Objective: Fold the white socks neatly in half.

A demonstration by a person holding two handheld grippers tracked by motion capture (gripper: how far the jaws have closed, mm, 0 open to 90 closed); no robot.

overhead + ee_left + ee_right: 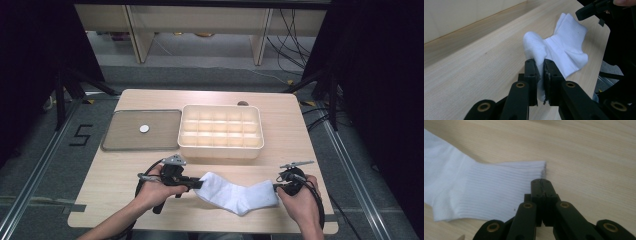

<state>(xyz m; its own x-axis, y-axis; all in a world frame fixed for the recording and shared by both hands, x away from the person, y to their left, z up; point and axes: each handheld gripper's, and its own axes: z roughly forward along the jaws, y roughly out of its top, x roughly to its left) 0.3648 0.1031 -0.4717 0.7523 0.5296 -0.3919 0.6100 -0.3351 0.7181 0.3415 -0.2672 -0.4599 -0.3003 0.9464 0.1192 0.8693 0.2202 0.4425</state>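
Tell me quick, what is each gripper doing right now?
Left gripper: closed, pinching the toe end of the white sock.
Right gripper: closed beside the sock's cuff; a pinch on the cuff edge cannot be told.

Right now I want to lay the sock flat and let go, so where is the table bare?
Bare wood runs between the sock and the compartment box, and right of the box to the table edge. The far half is crowded by the box and the grey tray with its white disc.
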